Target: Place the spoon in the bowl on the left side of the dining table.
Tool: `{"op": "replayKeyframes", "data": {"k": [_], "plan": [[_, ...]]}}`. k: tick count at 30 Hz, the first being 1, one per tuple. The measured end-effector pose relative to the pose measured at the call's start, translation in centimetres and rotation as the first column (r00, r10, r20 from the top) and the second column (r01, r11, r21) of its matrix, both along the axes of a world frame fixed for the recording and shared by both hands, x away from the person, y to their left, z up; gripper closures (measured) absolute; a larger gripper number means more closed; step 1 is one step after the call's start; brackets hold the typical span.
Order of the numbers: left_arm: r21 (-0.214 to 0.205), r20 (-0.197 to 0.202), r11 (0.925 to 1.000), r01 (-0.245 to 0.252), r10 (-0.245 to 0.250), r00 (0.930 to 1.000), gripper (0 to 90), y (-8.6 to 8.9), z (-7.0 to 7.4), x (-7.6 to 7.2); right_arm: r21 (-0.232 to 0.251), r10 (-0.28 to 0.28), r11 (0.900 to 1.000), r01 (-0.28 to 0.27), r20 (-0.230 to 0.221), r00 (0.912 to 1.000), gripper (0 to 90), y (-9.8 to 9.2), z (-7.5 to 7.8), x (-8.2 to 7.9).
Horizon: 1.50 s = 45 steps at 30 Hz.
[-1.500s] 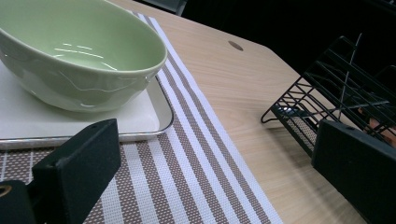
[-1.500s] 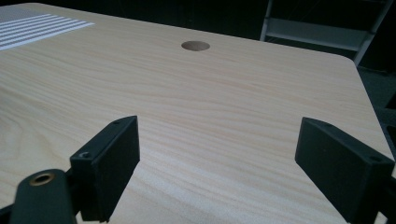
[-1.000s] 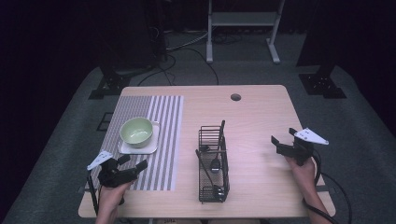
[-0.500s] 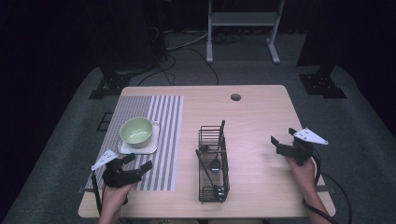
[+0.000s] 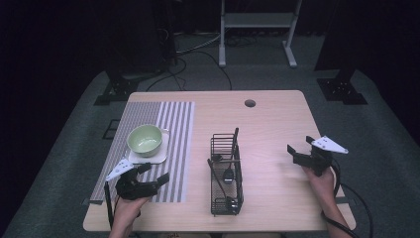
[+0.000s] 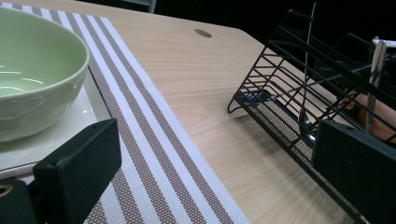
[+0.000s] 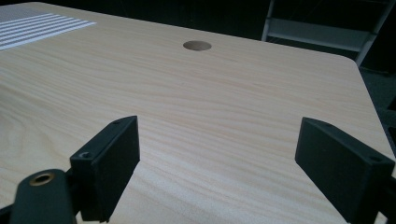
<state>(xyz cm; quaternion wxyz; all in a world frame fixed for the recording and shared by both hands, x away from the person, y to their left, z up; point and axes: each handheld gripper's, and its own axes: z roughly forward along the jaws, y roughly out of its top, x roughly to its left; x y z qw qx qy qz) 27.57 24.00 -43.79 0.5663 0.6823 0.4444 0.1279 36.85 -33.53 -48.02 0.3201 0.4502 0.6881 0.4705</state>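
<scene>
Judging the bowl (image 5: 144, 139) first: pale green, glazed, round-walled, seated on a small white plate (image 5: 161, 154) on the striped mat (image 5: 173, 124), toward the left side of the table (image 5: 277, 124). Probably ceramic, so stiff, fairly heavy for its size, slick along the glaze, and apt to chip if knocked against the plate or dropped. No handle to use, so best taken at the rim, one jaw inside the wall and one outside, squeezed firmly but not hard. Worth lifting straight up, given a plate beneath that looks loose and could drag along or slide on the woven mat. Worth keeping level too, though apparently empty inside. Just on the person's side of it, low over the near part of the mat, the left gripper (image 5: 154, 172): jaws spread wide, nothing between them, pointed in its own view at the gap between the bowl and the rack (image 5: 225, 173), with the bowl close by its left jaw. Farther right, at mid-table, that black wire rack, with a spoon (image 5: 228, 174) and other thin utensils leaning inside; light, springy and easy to snag with a passing jaw. Well apart at the right edge, the right gripper (image 5: 300, 145): likewise wide open and empty, held above bare wood.
</scene>
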Motion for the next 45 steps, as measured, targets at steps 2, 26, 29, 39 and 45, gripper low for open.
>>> {"op": "replayKeyframes", "data": {"k": [2, 26, 29, 39, 45], "plan": [[0.001, 0.002, 1.0000, 0.009, -0.009, 1.0000, 6.3, -0.1, 0.0, 0.0, -0.001, 0.001, 1.0000, -0.001, 0.000, 1.0000, 12.8, 0.0, 0.0, 0.0], [-0.010, 0.003, 0.9945, 0.105, -0.105, 0.9945, 6.2, -3.4, 0.7, 0.2, 0.008, 0.003, 1.0000, -0.003, -0.002, 1.0000, 12.8, -0.1, 0.0, 0.0], [-0.009, 0.005, 0.9935, 0.114, -0.114, 0.9935, 6.2, -3.7, 0.8, 0.2, 0.010, 0.002, 1.0000, -0.001, -0.004, 1.0000, 12.8, -0.1, 0.0, 0.0], [-0.015, 0.015, 0.9874, 0.157, -0.157, 0.9875, 6.2, -5.0, 1.4, 0.1, 0.008, 0.000, 1.0000, 0.000, -0.007, 1.0000, 12.8, -0.1, 0.0, 0.1], [-0.010, 0.020, 0.9832, 0.182, -0.182, 0.9831, 6.3, -5.8, 1.9, 0.0, -0.002, -0.001, 1.0000, 0.001, -0.012, 0.9999, 12.8, 0.0, 0.0, 0.1]]}}
